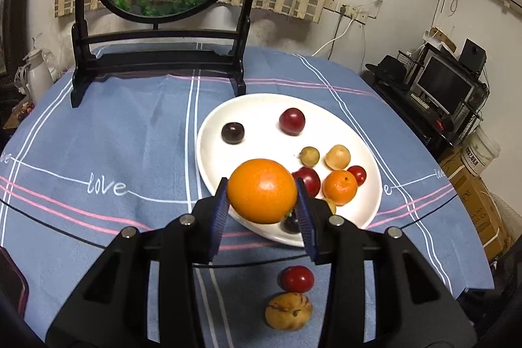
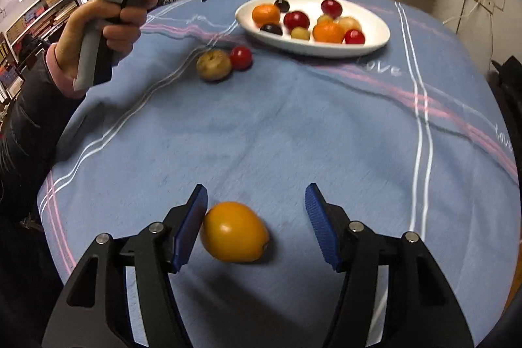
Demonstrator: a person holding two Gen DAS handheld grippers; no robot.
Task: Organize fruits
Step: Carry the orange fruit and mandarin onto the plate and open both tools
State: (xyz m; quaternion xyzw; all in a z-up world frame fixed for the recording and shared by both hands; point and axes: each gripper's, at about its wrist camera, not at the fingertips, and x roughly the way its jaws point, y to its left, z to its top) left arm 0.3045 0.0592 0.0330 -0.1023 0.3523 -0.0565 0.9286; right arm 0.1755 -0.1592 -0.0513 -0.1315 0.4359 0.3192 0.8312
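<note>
Here, in the left wrist view, the left gripper (image 1: 262,207) pinches a large orange (image 1: 262,189) between its blue pads (image 1: 219,214), held above the near rim of the white plate (image 1: 228,119). Beyond the gripper, the plate carries a small orange (image 1: 340,187), red fruits, dark ones and pale yellow ones. Nearer than the fingertips, on the blue cloth of the surface (image 1: 114,126), lie a red fruit (image 1: 297,279) and, touching it, a wrinkled yellow-brown fruit (image 1: 288,310).

In the right wrist view, the right gripper (image 2: 256,225) is spread wide, low over the surface. A yellow-orange fruit (image 2: 235,231) lies between its fingers, against the left pad (image 2: 191,229) and apart from the right one. Far ahead to the left, a hand (image 2: 107,31) holds the other gripper's handle.
</note>
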